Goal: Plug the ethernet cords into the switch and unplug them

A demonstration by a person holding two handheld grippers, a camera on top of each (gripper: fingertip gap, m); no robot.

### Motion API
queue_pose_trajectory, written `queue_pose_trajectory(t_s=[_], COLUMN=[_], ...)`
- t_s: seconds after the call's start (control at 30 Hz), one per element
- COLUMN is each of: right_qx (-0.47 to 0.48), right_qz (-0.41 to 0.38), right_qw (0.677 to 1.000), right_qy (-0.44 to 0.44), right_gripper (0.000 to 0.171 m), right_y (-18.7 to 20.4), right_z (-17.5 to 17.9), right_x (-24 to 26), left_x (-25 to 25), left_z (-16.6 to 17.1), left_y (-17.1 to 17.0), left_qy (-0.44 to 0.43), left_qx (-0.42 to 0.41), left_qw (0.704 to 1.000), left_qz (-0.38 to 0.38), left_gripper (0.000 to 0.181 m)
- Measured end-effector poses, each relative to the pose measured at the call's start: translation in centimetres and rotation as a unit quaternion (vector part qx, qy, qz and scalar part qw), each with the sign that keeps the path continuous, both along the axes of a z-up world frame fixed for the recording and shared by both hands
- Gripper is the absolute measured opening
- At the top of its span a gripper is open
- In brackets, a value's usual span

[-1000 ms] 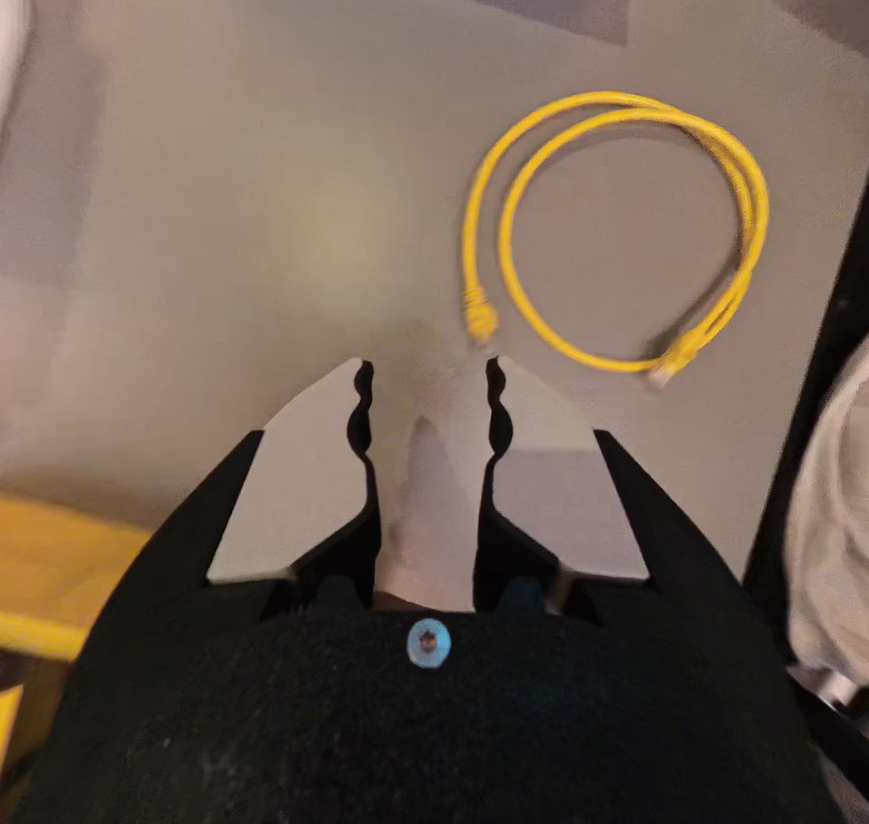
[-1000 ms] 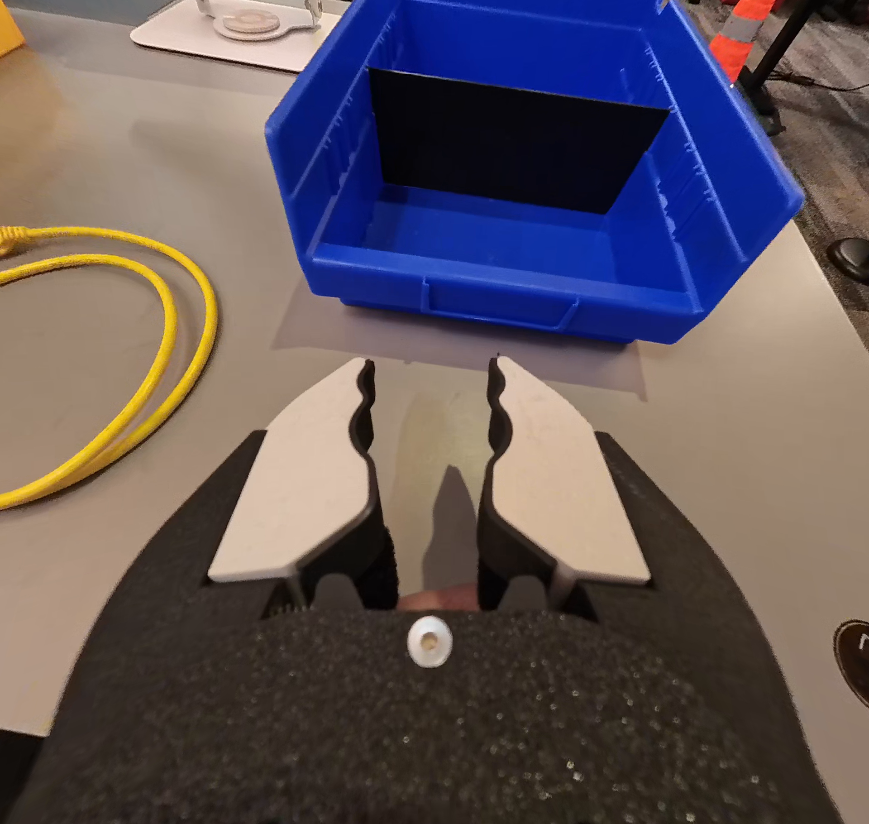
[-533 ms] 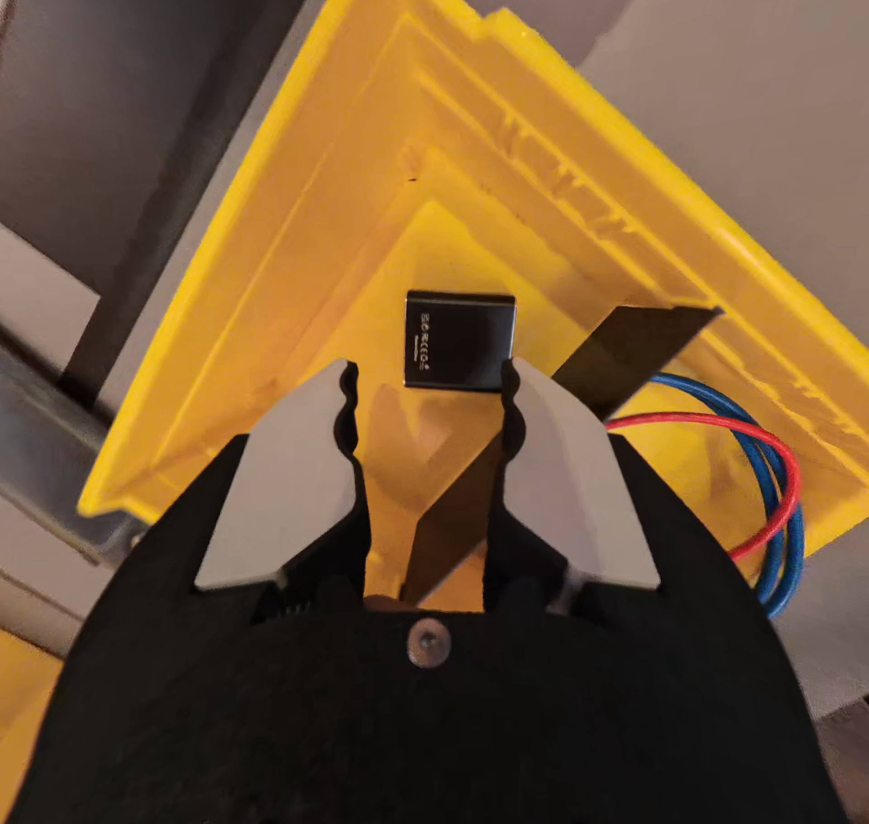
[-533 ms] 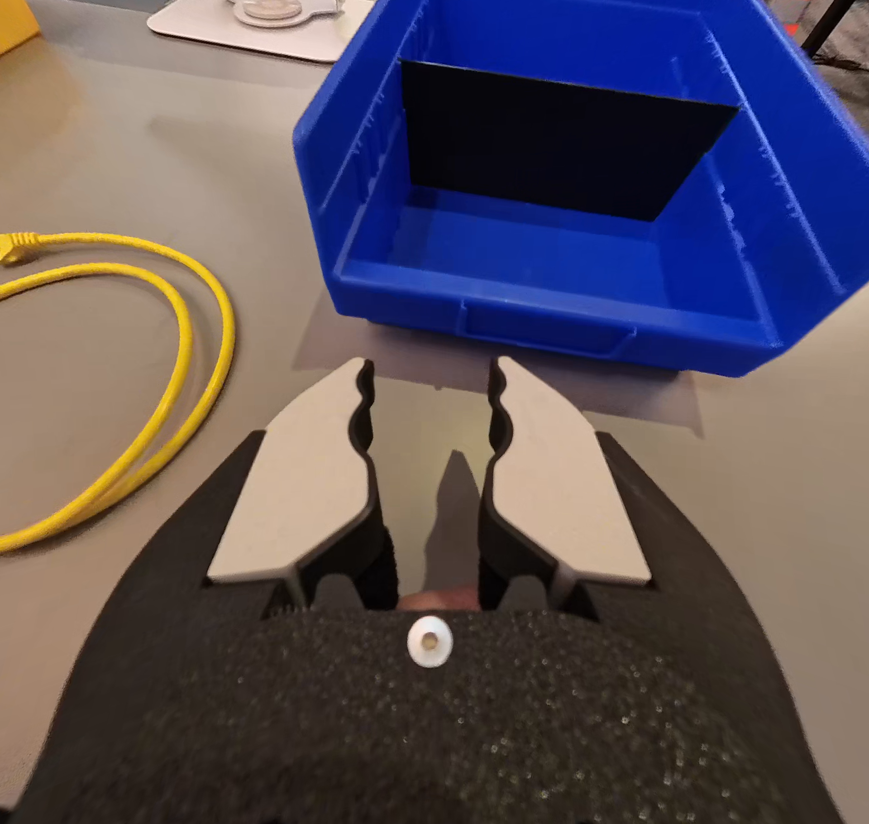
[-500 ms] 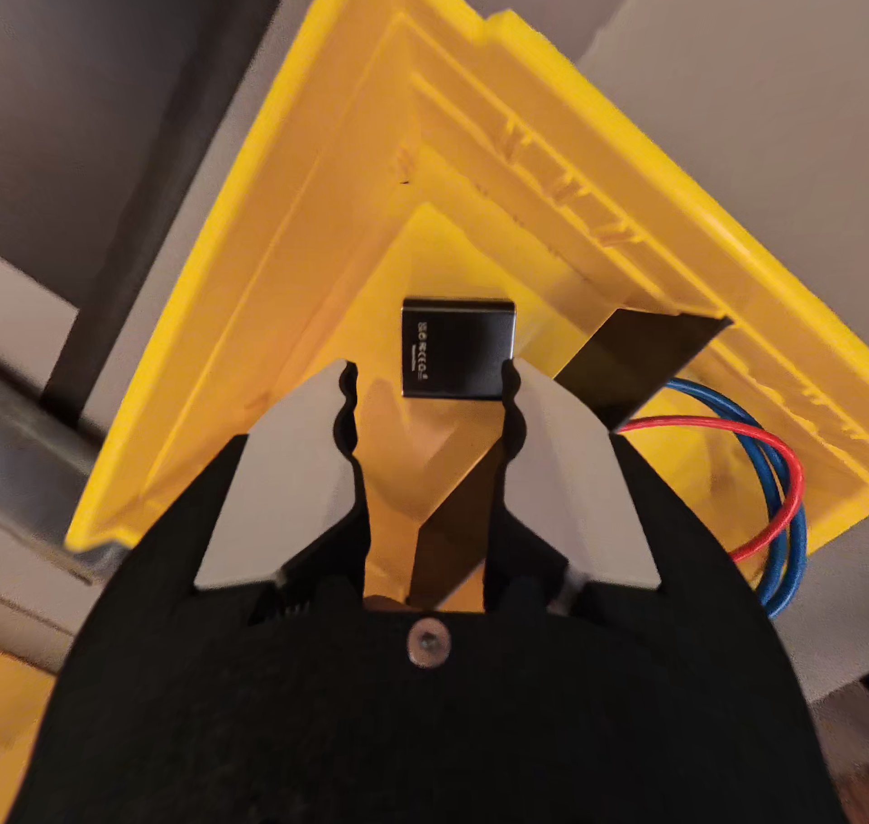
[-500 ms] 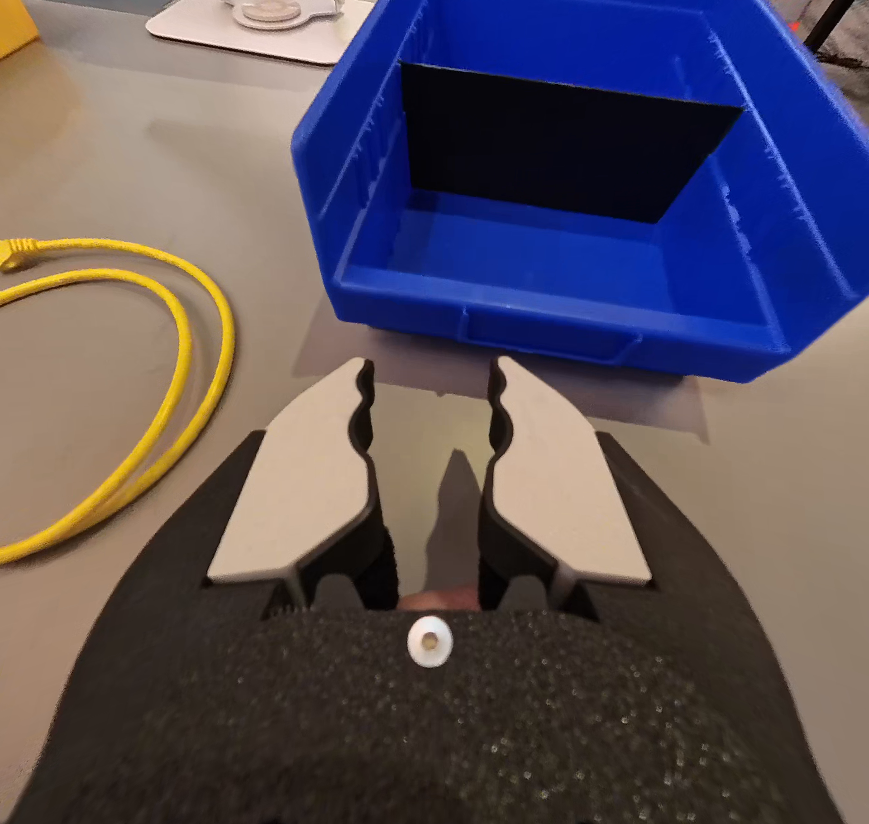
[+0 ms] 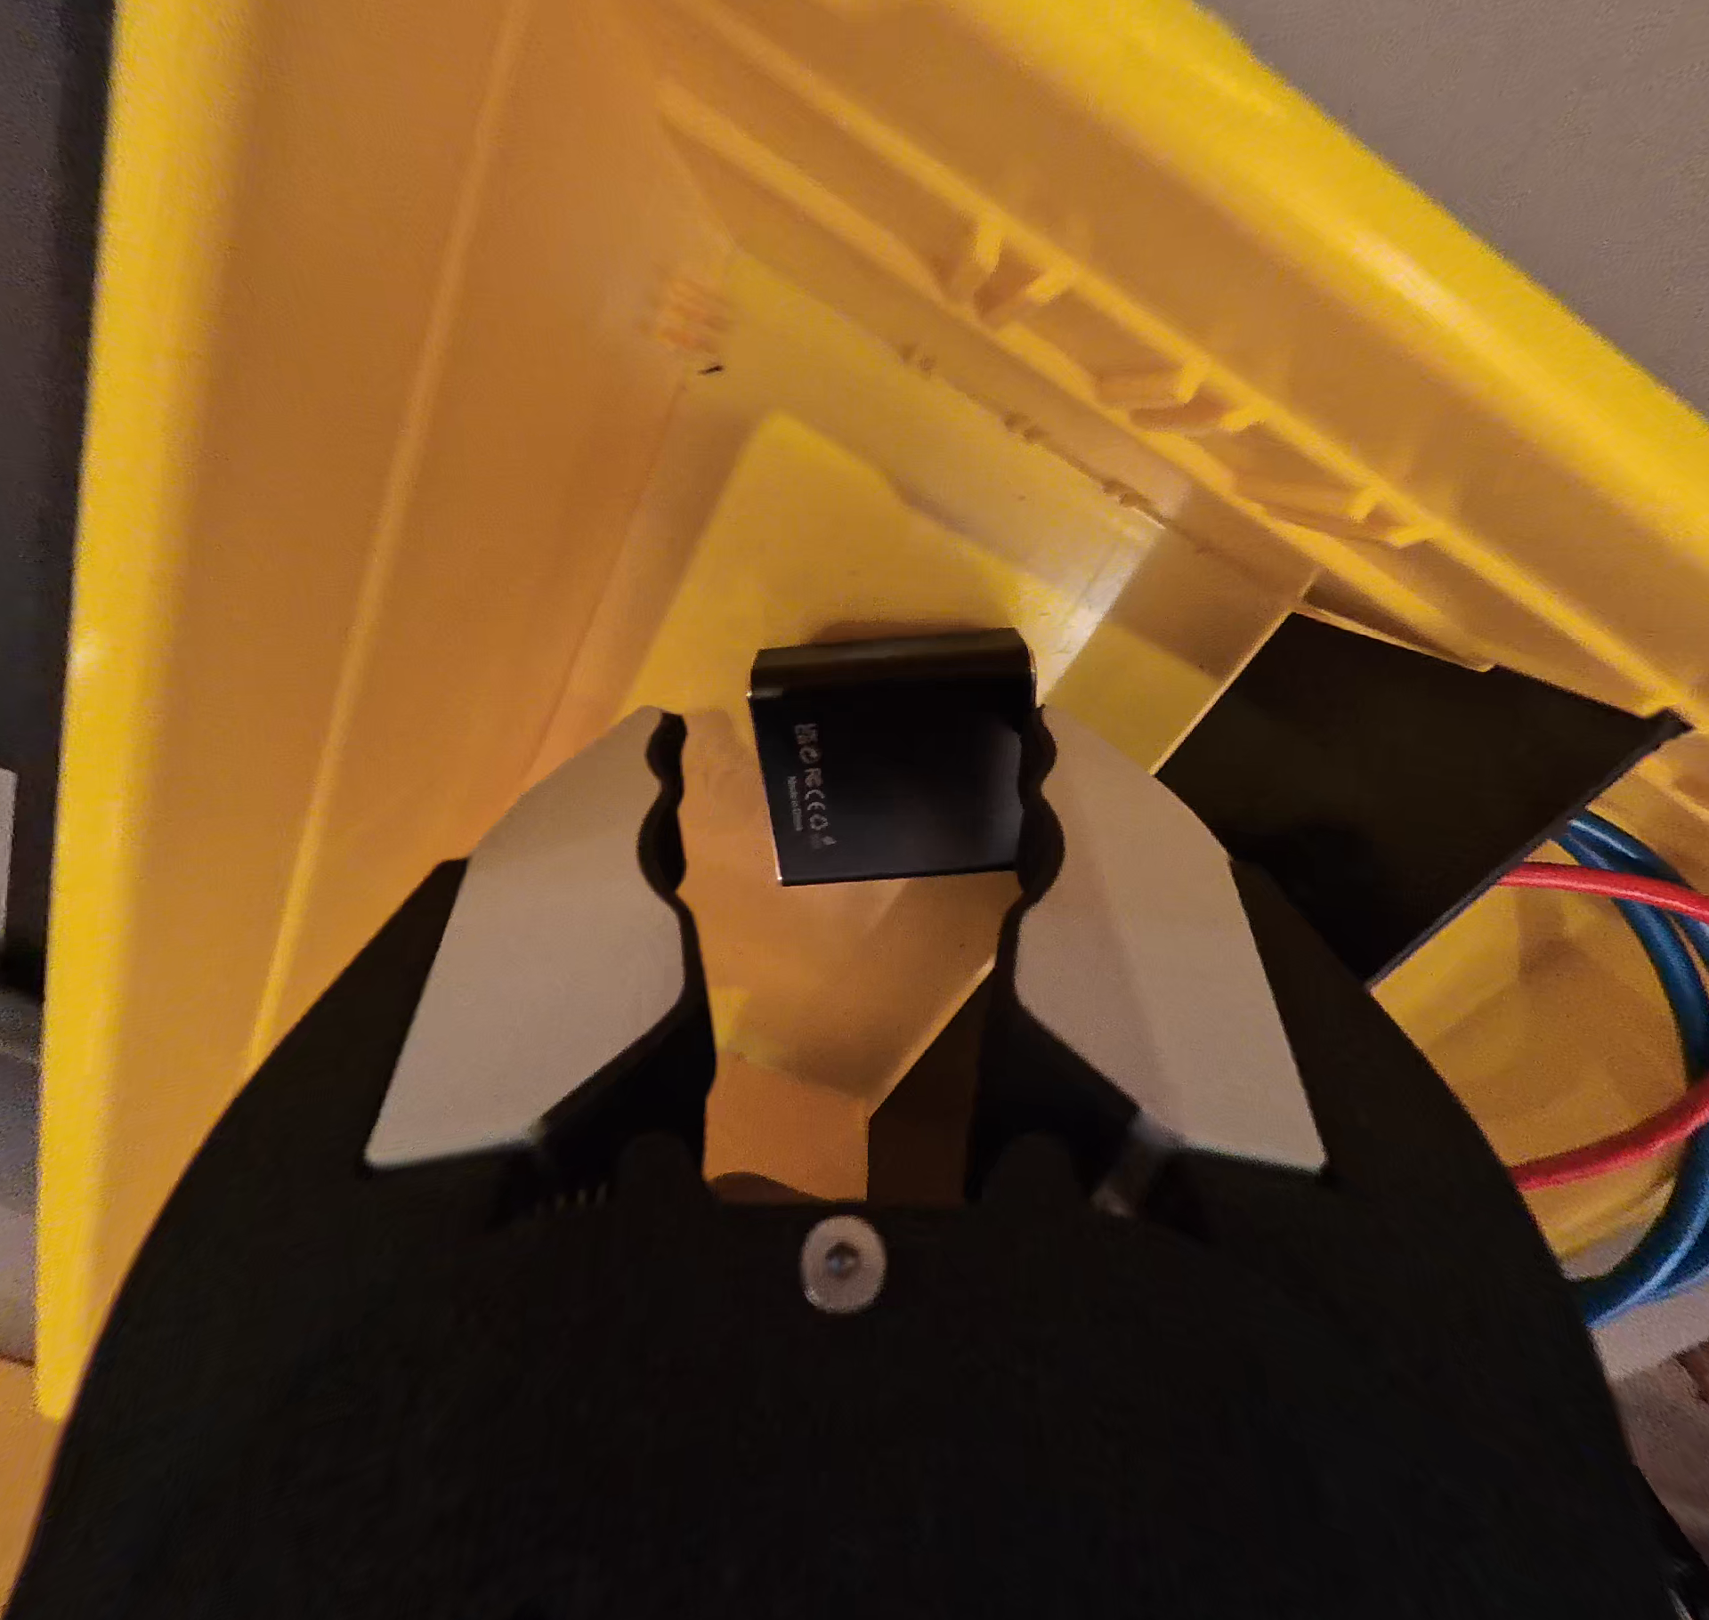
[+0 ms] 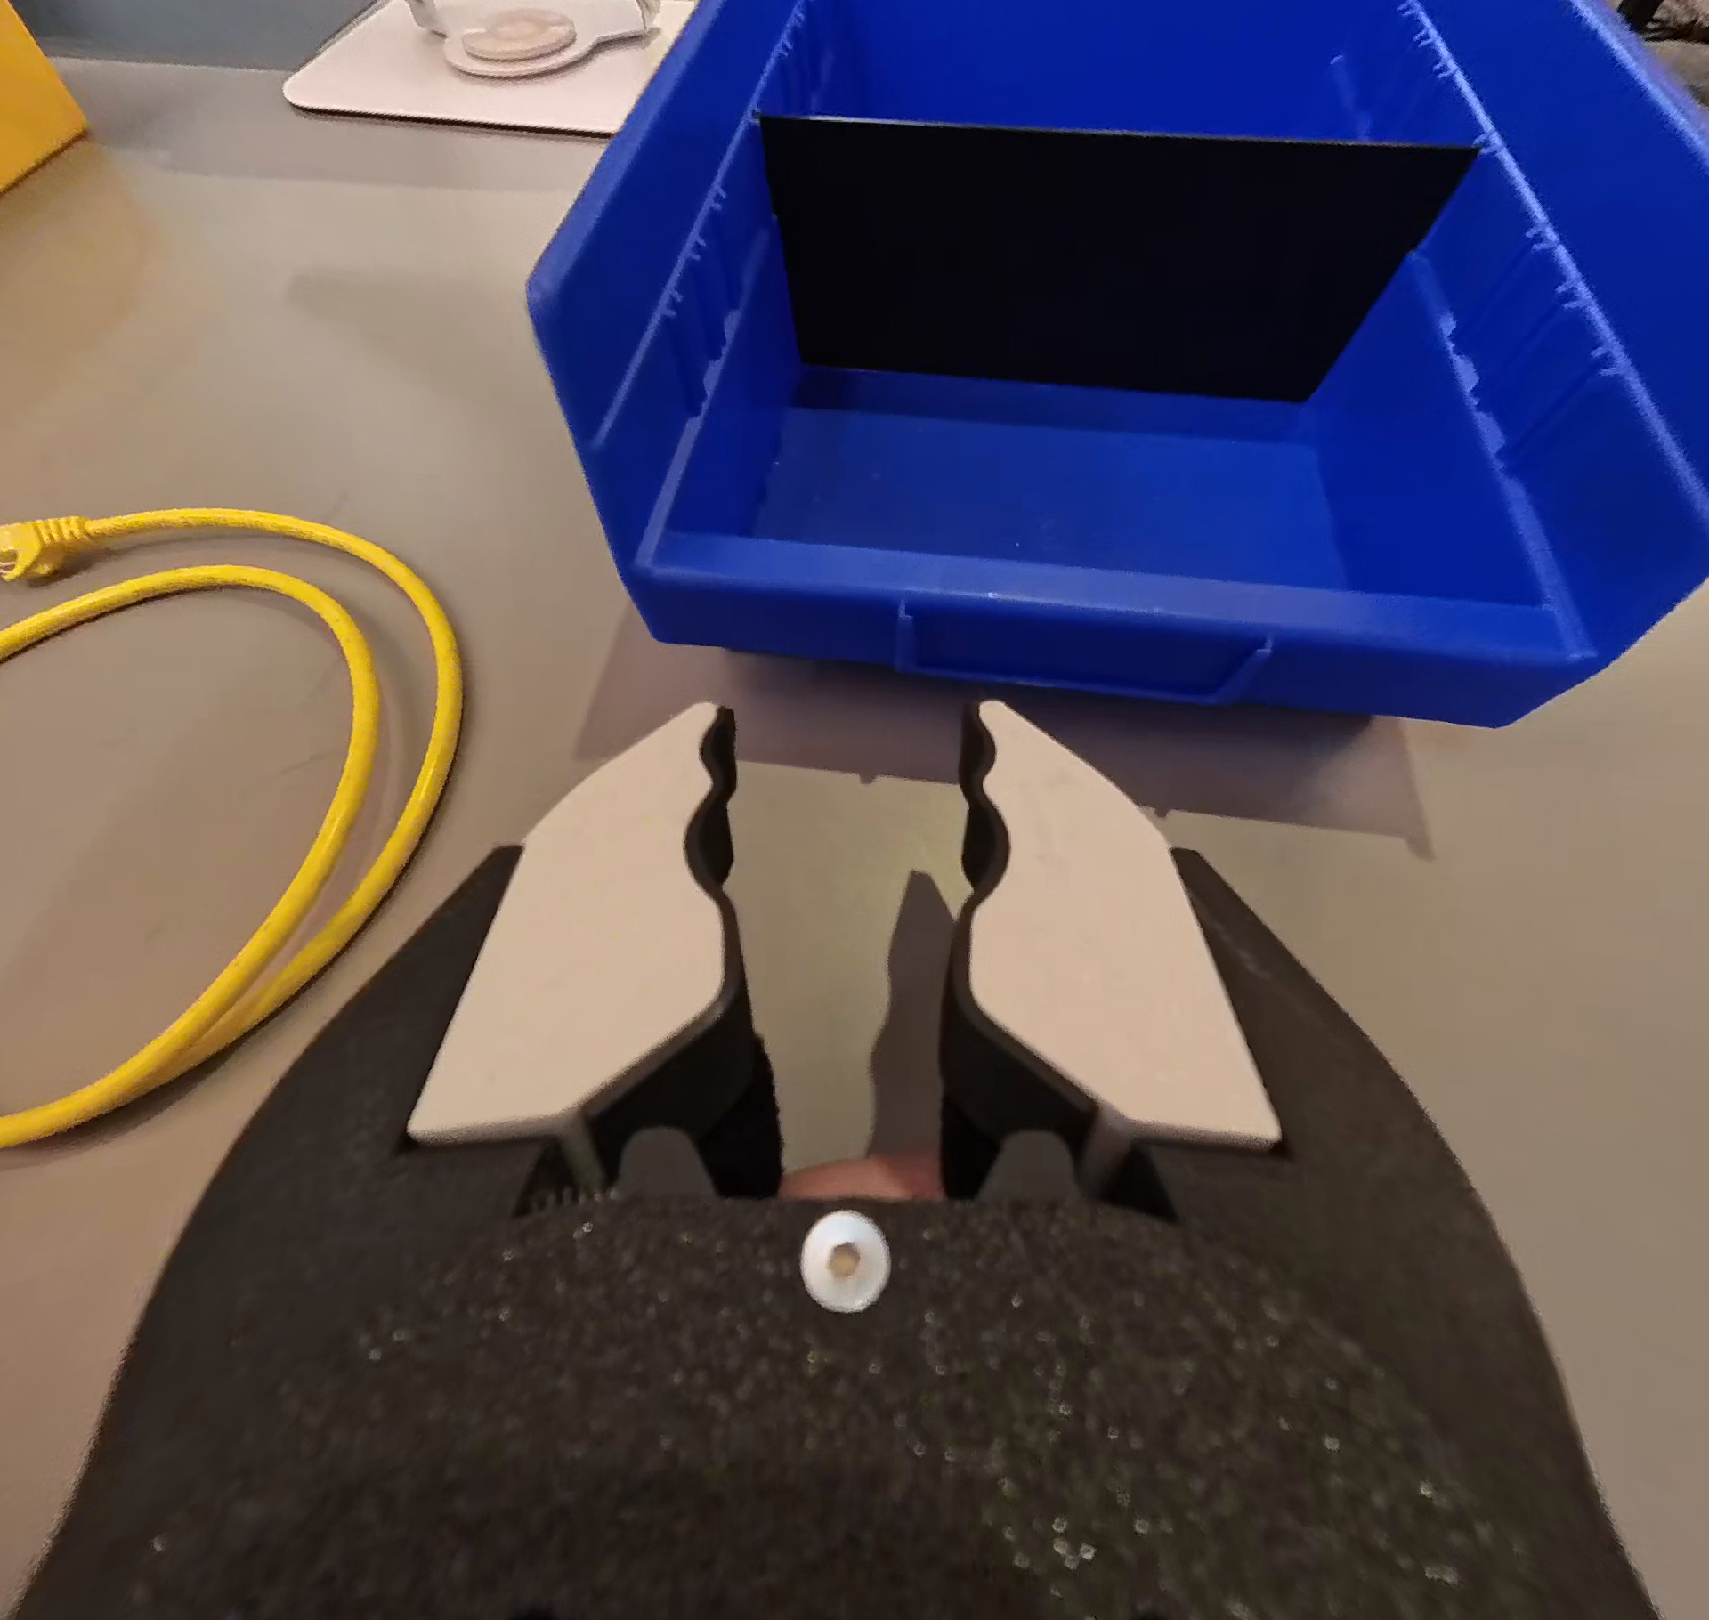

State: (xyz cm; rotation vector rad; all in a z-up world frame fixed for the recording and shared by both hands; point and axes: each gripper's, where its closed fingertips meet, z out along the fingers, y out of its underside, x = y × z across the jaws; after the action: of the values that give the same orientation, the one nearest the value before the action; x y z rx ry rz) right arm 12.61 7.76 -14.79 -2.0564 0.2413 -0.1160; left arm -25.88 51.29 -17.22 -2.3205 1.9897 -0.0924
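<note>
A small black switch (image 7: 892, 780) lies on the floor of a yellow bin (image 7: 388, 429). My left gripper (image 7: 855, 734) is open inside the bin, its jaws on either side of the switch; the right fingertip (image 7: 1063, 771) is at the switch's edge, the left one stands apart. A red cord (image 7: 1655, 1085) and a blue cord (image 7: 1665, 956) lie in the bin's other compartment, behind a black divider (image 7: 1387, 790). In the right wrist view a yellow ethernet cord (image 8: 370, 743) lies coiled on the grey table. My right gripper (image 8: 842, 734) is open and empty above the table.
A blue bin (image 8: 1110, 558) with a black divider (image 8: 1091, 253) stands just beyond my right gripper. A white stand base (image 8: 481, 68) sits at the table's far edge. A yellow bin corner (image 8: 28, 87) shows at far left. Left tips to right tips: about 60 cm.
My left gripper has left the yellow cord, swung over the yellow bin and dropped in until its jaws flank the switch. My right gripper has shifted a little relative to the blue bin.
</note>
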Motion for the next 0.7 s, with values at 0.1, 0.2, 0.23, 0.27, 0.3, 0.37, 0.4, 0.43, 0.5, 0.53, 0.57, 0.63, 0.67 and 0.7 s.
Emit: queue_pose_trajectory(t_s=[0.1, 0.2, 0.23, 0.27, 0.3, 0.37, 0.4, 0.43, 0.5, 0.53, 0.57, 0.63, 0.67, 0.7], right_qx=[-0.010, -0.018, -0.020, -0.021, -0.022, -0.024, -0.023, -0.022, -0.015, -0.008, 0.002, 0.025, 0.036, 0.047], right_qz=[0.005, 0.015, 0.020, 0.024, 0.027, 0.030, 0.031, 0.031, 0.033, 0.033, 0.036, 0.055, 0.074, 0.097], right_qw=[1.000, 0.999, 0.999, 0.998, 0.998, 0.998, 0.997, 0.997, 0.997, 0.997, 0.997, 0.996, 0.994, 0.991], right_qy=[-0.015, -0.034, -0.040, -0.045, -0.050, -0.059, -0.061, -0.062, -0.066, -0.069, -0.071, -0.068, -0.071, -0.080], right_gripper=[0.046, 0.046, 0.046, 0.046, 0.046, 0.046, 0.046, 0.046, 0.046, 0.046, 0.046, 0.046, 0.046, 0.046], right_y=[0.1, 0.2, 0.3, 0.3, 0.3, 0.3, 0.3, 0.3, 0.3, 0.3, 0.5, 1.1, 1.7, 2.5], right_z=[-0.2, -0.2, -0.2, -0.2, -0.1, 0.0, 0.1, 0.3, 0.8, 1.2, 1.7, 2.9, 3.6, 4.3], right_x=[-0.2, -0.7, -1.0, -1.2, -1.4, -1.7, -1.8, -1.9, -2.0, -2.1, -2.3, -3.2, -4.1, -5.1], left_x=[0.0, -0.6, -0.9, -1.0, -0.8, -0.2, 0.0, 0.4, 1.5, 2.1, 2.9, 4.3, 4.9, 5.4], left_z=[-0.1, -1.1, -1.7, -2.1, -2.1, -1.6, -1.0, -0.3, 2.0, 3.6, 5.6, 10.2, 12.5, 14.7], left_y=[-0.2, -0.8, -1.1, -0.9, -0.8, 0.1, 0.7, 0.8, 0.8, 0.7, 0.4, -0.4, -1.3, -2.6], left_qy=[-0.008, 0.013, 0.030, 0.036, 0.036, 0.023, 0.010, -0.012, -0.092, -0.146, -0.211, -0.347, -0.406, -0.458], left_qx=[-0.005, -0.022, -0.023, -0.010, -0.003, 0.022, 0.035, 0.032, 0.001, -0.019, -0.043, -0.088, -0.111, -0.131], left_qw=[1.000, 1.000, 0.999, 0.999, 0.999, 0.999, 0.999, 0.999, 0.994, 0.986, 0.971, 0.922, 0.893, 0.864], left_qz=[0.011, 0.017, 0.011, 0.002, 0.000, 0.012, 0.018, 0.027, 0.062, 0.082, 0.101, 0.145, 0.159, 0.162], left_gripper=[0.069, 0.076, 0.073, 0.068, 0.067, 0.067, 0.067, 0.067, 0.067, 0.067, 0.067, 0.067, 0.067, 0.067])
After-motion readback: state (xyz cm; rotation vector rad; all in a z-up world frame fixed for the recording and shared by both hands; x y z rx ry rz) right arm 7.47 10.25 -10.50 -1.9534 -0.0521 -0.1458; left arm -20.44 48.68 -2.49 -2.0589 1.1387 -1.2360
